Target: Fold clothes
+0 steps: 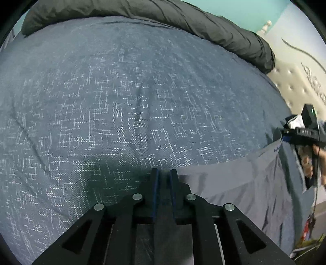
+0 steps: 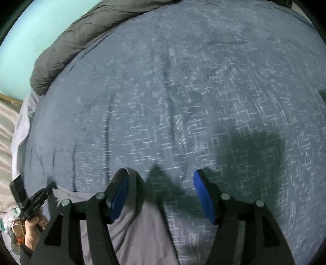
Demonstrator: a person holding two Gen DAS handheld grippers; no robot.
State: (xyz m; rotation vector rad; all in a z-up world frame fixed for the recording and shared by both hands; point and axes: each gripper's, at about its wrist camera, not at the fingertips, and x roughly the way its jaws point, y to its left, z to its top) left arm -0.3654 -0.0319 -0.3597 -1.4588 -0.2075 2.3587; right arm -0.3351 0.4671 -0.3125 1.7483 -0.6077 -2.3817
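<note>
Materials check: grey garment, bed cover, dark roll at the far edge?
Grey garment: thin, smooth, slightly shiny, with sharp creases and small print at the hem; looks synthetic. Bed cover: matte blue woven cloth with white crosshatch threads, likely cotton or a blend. Dark roll: charcoal, puffy, finely wrinkled shell; probably a padded quilt or jacket, can't tell which.

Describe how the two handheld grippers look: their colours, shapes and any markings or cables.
Both grippers are black plastic with angular, triangular cut-out arms and round silver pivot pins. The left gripper and right gripper carry bright blue pads on the inner finger faces. Seen from the left wrist, the right one has a pistol-style handle, small white lettering, a green light and a thin black cable.
</note>
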